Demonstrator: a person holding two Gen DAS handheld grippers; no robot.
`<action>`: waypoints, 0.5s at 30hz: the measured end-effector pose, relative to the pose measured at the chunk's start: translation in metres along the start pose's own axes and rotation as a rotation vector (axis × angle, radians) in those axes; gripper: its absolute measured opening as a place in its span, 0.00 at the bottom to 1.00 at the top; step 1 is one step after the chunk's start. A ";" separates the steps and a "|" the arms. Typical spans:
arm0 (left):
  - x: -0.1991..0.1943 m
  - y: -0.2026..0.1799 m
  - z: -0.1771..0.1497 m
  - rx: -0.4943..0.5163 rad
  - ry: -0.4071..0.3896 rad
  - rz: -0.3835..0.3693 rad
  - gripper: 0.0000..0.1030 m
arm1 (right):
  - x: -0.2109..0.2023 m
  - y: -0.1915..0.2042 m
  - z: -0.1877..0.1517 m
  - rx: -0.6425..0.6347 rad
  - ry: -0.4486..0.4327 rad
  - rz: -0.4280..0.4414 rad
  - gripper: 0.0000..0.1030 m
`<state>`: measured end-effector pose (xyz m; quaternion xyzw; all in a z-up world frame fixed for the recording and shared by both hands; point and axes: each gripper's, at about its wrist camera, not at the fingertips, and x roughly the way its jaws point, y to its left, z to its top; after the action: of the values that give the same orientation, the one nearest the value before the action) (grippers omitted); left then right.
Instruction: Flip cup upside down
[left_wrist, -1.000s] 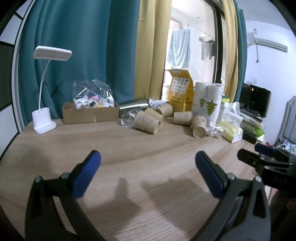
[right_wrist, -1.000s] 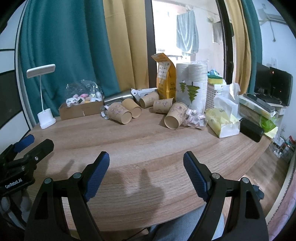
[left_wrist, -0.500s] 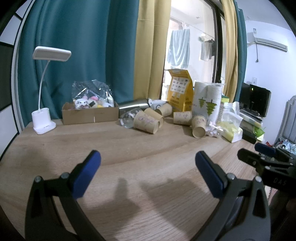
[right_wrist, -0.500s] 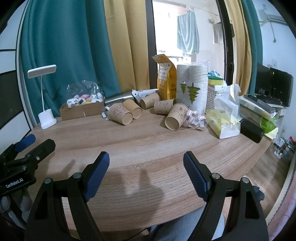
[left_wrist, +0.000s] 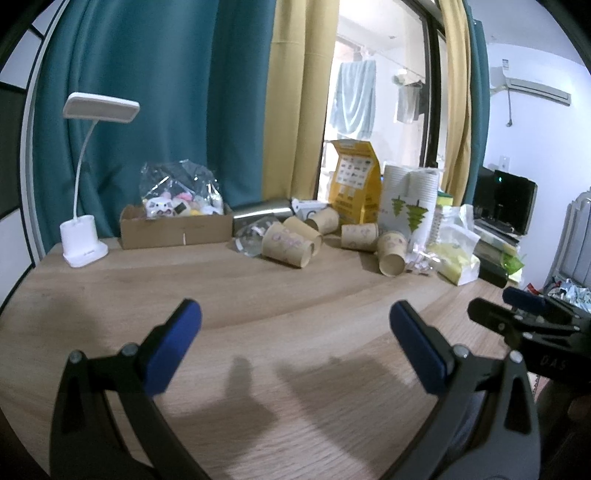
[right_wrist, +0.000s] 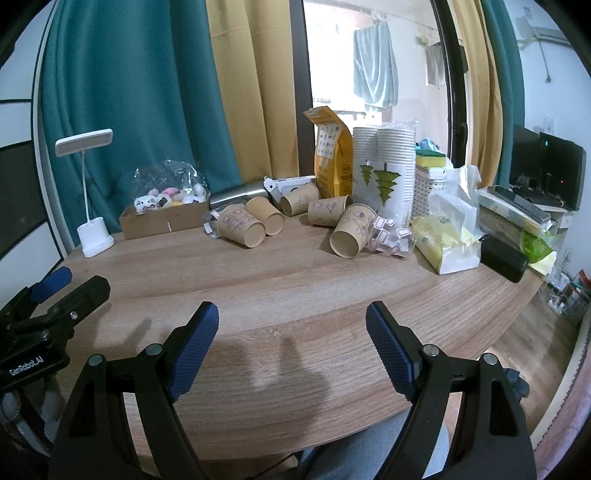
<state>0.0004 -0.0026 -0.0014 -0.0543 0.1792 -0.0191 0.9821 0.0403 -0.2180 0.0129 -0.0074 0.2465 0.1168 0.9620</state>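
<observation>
Five paper cups (right_wrist: 345, 232) are lying on their sides on the table (right_wrist: 295, 288). The left gripper (left_wrist: 295, 332) and right gripper (right_wrist: 291, 332) are both gaping wide, holding nothing

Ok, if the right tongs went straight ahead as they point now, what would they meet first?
The open right tongs would cross bare wooden table first, then probably reach the brown paper cup lying on its side, its mouth facing them. Depth is hard to judge.
</observation>
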 end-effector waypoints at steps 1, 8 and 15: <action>0.000 0.000 0.000 0.000 0.000 0.000 1.00 | 0.000 0.000 0.000 0.001 0.000 0.001 0.82; -0.001 -0.001 -0.001 -0.001 0.001 0.001 1.00 | 0.001 0.000 0.000 0.001 0.001 0.002 0.82; 0.000 0.000 0.000 0.000 0.002 0.001 1.00 | 0.000 0.000 0.000 0.004 -0.004 0.003 0.82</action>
<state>0.0007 -0.0026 -0.0012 -0.0540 0.1803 -0.0190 0.9819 0.0402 -0.2182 0.0128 -0.0050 0.2447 0.1176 0.9624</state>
